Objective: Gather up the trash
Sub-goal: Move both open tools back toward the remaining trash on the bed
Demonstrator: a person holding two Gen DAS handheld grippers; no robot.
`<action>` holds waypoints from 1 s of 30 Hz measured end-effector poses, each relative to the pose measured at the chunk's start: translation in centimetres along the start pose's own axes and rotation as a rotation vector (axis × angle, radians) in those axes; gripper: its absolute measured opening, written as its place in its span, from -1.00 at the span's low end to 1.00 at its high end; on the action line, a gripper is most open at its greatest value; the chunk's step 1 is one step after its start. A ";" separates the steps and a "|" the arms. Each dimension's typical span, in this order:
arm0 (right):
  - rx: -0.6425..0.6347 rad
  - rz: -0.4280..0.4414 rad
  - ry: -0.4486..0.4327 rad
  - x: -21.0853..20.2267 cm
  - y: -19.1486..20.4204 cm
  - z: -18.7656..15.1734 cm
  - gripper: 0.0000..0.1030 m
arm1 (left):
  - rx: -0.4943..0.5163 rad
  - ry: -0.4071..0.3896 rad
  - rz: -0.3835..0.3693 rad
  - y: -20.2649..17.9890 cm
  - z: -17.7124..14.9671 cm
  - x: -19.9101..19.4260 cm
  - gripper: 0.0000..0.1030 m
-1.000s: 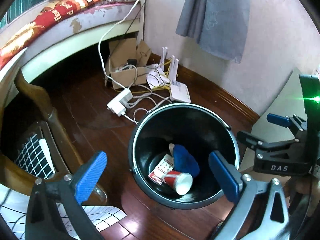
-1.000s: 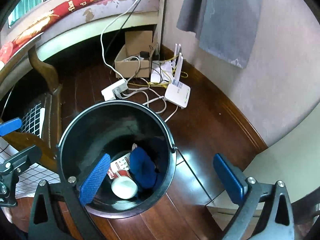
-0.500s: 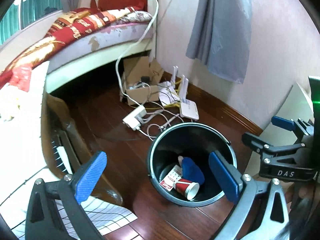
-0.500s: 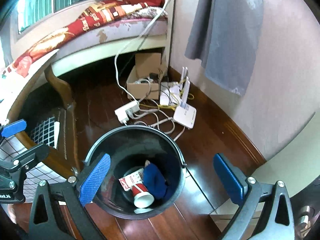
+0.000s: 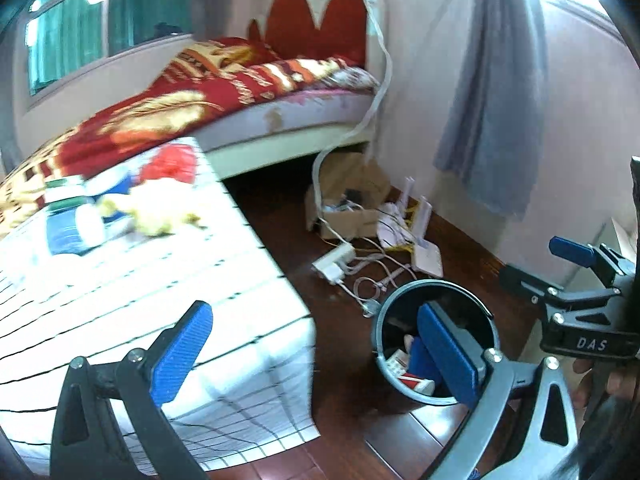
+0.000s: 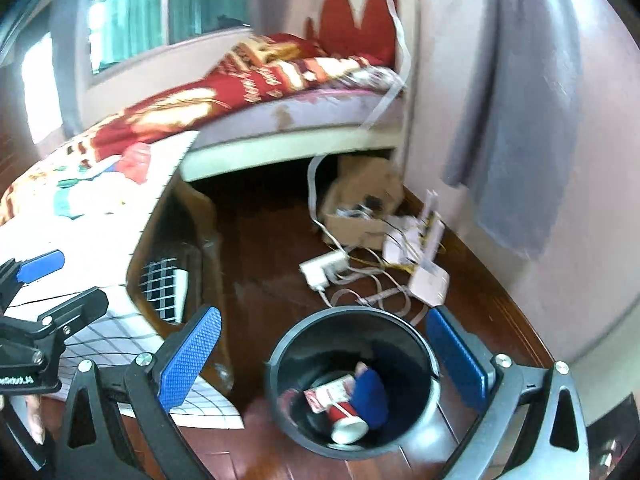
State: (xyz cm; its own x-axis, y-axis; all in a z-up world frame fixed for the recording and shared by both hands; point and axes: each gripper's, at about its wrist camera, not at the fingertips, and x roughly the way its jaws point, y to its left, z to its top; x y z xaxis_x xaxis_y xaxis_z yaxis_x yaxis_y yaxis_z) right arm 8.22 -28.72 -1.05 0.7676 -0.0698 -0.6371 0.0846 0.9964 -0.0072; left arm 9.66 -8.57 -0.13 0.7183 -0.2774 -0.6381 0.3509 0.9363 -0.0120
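Note:
A black trash bin [image 6: 280,364] [image 5: 380,320] stands on the wood floor, holding a red paper cup [image 6: 346,420], a red-and-white carton [image 6: 330,392] and a blue crumpled item [image 6: 370,396]. My right gripper [image 6: 322,360] hangs open above the bin with nothing between its fingers. My left gripper [image 5: 316,352] is open too, over the table's edge and the bin. On the white grid-cloth table [image 5: 160,280] lie blurred pieces of trash: a yellowish crumpled piece [image 5: 156,212], a red wrapper [image 5: 170,164], and blue-and-white packets [image 5: 76,228].
A bed with a red blanket [image 5: 224,92] stands behind the table. A cardboard box [image 5: 348,200], power strip [image 5: 334,260], cables and a white router [image 5: 428,260] clutter the floor by the wall. A grey cloth [image 5: 492,120] hangs on the wall. A wooden chair [image 6: 204,216] sits under the table.
Both grippers have risen and pulled back from the bin, which now looks smaller. The tabletop with its trash has come into view at the left. Both stay open.

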 end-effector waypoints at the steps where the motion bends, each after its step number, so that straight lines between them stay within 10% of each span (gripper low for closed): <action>1: -0.011 0.008 -0.010 -0.2 0.7 0.3 1.00 | -0.014 -0.013 0.015 1.0 0.0 -0.5 0.99; 30: -0.303 0.308 -0.060 1.4 22.5 5.3 1.00 | -0.279 -0.057 0.341 20.6 -3.9 -6.4 0.99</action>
State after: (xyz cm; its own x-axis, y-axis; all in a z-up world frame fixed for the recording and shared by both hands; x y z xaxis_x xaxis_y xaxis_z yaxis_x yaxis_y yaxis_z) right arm 14.52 -6.64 1.97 0.7643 0.2392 -0.5989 -0.3376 0.9397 -0.0555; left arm 9.96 13.37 0.64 0.7995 0.0529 -0.5983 -0.0818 0.9964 -0.0212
